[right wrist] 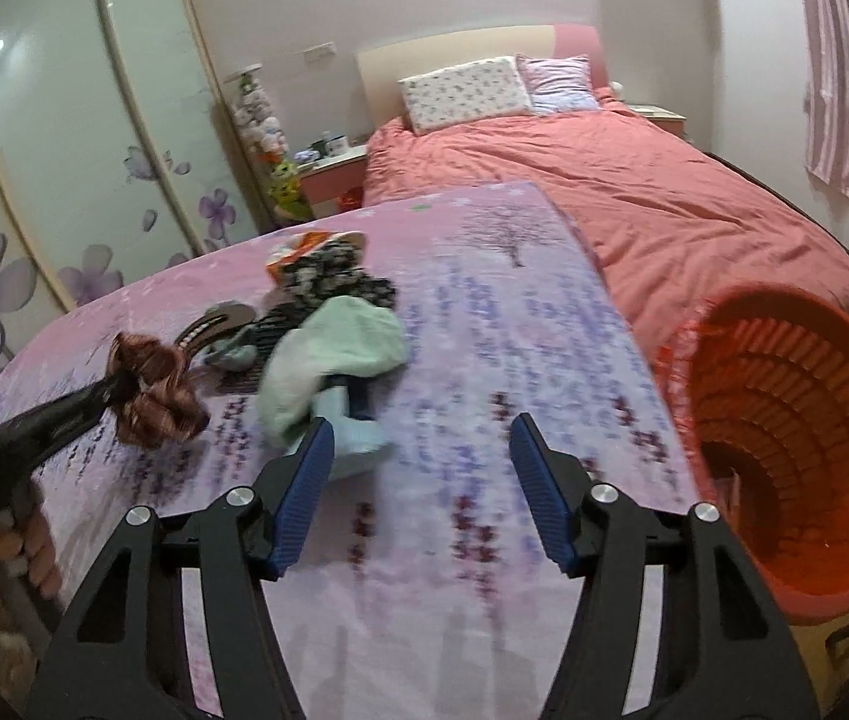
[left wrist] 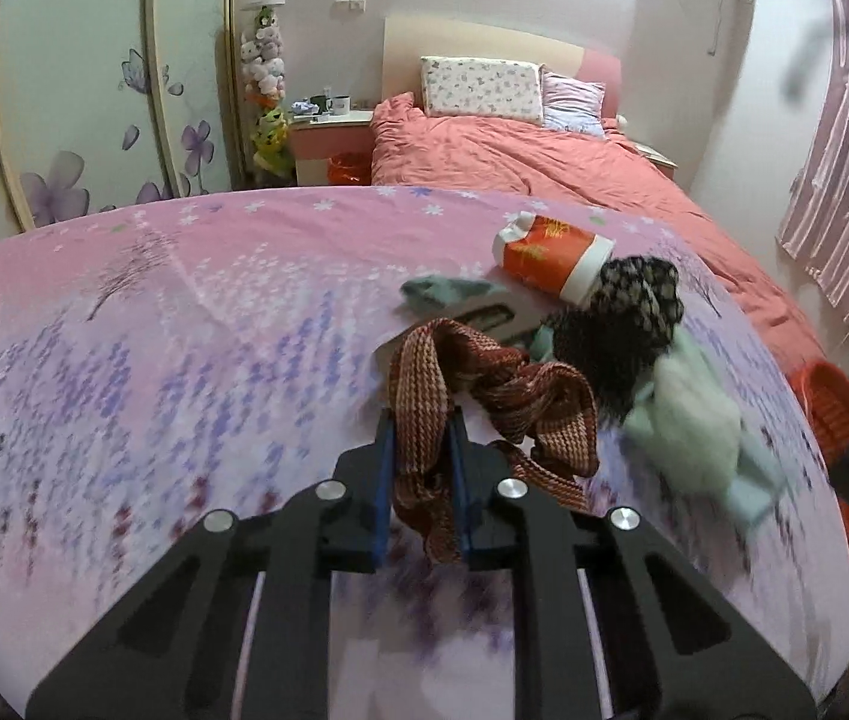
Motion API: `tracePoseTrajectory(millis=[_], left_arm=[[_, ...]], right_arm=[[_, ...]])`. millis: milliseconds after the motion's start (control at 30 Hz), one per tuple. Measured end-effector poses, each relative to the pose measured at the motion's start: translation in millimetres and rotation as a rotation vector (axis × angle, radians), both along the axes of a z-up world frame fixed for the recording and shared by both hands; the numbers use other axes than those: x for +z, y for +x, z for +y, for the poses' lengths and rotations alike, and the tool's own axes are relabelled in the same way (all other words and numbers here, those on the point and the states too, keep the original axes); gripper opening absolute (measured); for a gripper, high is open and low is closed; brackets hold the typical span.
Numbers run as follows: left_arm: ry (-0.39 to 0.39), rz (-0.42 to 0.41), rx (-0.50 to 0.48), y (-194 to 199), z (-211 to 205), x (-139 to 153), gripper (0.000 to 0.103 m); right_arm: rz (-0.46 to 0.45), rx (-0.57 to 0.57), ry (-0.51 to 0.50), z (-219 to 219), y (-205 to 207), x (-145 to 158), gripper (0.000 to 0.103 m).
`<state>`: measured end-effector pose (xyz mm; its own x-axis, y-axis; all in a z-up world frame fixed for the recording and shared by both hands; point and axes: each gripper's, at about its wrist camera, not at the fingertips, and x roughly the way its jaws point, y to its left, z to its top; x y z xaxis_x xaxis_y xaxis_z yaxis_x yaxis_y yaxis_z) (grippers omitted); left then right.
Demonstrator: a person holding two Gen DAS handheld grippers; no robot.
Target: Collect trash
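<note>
A heap of things lies on the pink flowered sheet (left wrist: pixel 184 330). It holds a red-brown knitted cloth (left wrist: pixel 484 384), a black-and-white patterned cloth (left wrist: pixel 622 324), a pale green cloth (left wrist: pixel 694 414), a grey-green sock (left wrist: pixel 442 291) and an orange-and-white paper cup (left wrist: pixel 550 258) on its side. My left gripper (left wrist: pixel 422 420) is shut on one end of the red-brown cloth. In the right wrist view the left gripper (right wrist: pixel 106 390) holds the bunched red-brown cloth (right wrist: pixel 154 384) at the far left. My right gripper (right wrist: pixel 421 423) is open over bare sheet, and the pale green cloth (right wrist: pixel 334 348) lies just beyond its left finger.
An orange plastic basket (right wrist: pixel 784 420) stands off the sheet's right edge, seen also as the basket (left wrist: pixel 838 414). Beyond lie a bed with a salmon duvet (right wrist: pixel 634 192) and pillows, a nightstand (left wrist: pixel 328 132), a flowered wardrobe (right wrist: pixel 94 150) on the left and a striped curtain (left wrist: pixel 844 168) on the right.
</note>
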<state>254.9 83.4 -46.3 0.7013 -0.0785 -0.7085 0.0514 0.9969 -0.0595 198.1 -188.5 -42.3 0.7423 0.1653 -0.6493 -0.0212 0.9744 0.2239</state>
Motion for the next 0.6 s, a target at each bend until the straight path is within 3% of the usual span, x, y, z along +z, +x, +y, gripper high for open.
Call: tracePoseTrajectory(millis=[133,300,467,600], left_arm=[[0.014,-0.007,0.010,-28.0,23.4,-0.7,0.017],[0.028,0.014,0.044,-34.4,49.9,-9.4,0.019],[0.006,0.048,0.072,-28.3,67.1,-22.1,0.022],[0.009,0.046,0.071,-25.5,67.3,-24.9,0.025]], right_arm=[[-0.002,0.039,-0.011,27.2,14.0,-0.1,0.052],[0.004,0.070,-0.077,65.9,43.0,-4.4,0.044],[0.038,0.072,-0.173,83.5,58.4,-17.3,0.004],[0.020,0.074,-0.141,76.4,47.9,-9.4,0.003]])
